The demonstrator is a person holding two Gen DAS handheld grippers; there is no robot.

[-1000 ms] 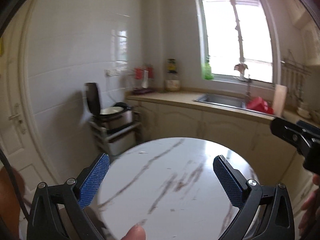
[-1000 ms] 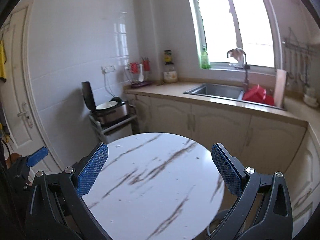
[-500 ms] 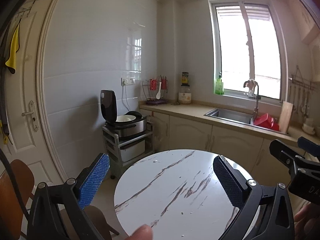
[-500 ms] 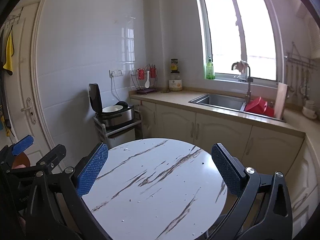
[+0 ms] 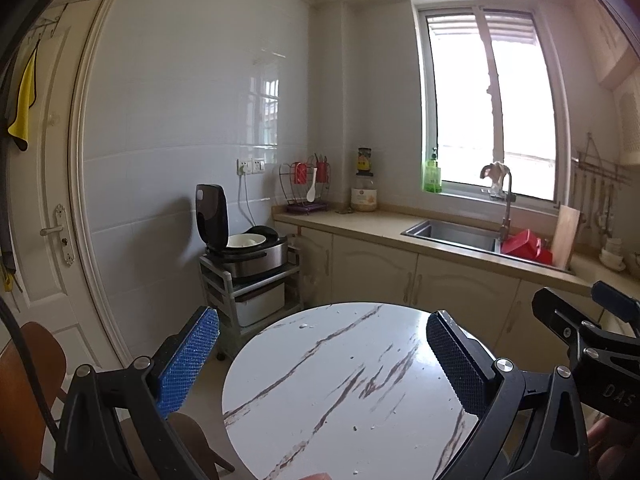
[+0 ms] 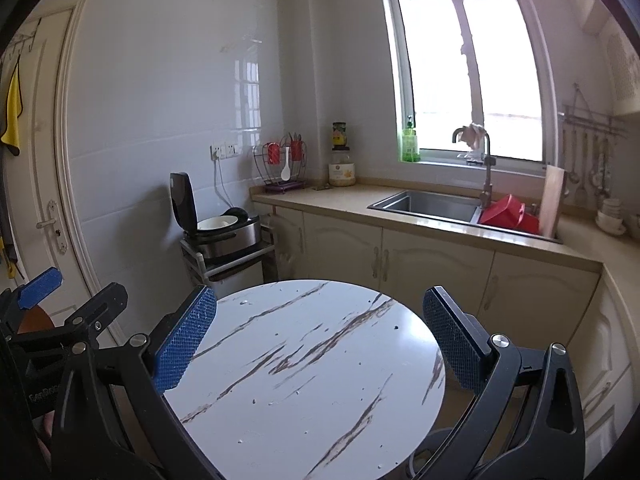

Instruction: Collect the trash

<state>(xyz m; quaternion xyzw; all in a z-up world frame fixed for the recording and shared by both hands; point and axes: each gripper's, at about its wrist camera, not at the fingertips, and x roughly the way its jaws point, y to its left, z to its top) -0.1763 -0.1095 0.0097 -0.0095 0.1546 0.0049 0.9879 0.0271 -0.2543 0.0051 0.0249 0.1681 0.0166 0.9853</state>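
A round white marble-pattern table (image 5: 320, 392) stands below both grippers; it also shows in the right wrist view (image 6: 304, 360). Only small crumbs lie on it, such as a white speck (image 5: 304, 326) near the far edge and dark specks (image 6: 396, 326). My left gripper (image 5: 322, 350) is open and empty, held above the table. My right gripper (image 6: 320, 330) is open and empty, also above the table. The right gripper's fingers (image 5: 568, 328) show at the right edge of the left wrist view; the left gripper's fingers (image 6: 40, 282) show at the left edge of the right wrist view.
A rice cooker (image 5: 244, 248) with its lid up sits on a small cart by the wall. A counter with sink (image 5: 456, 234), red basin (image 5: 524, 246) and cutting board (image 5: 566, 236) runs along the far side. A brown chair (image 5: 24, 376) stands at left by the door (image 5: 44, 184).
Both grippers have drawn back and tilted up from the table, so more of the wall, door and ceiling shows. Both stay open and empty.
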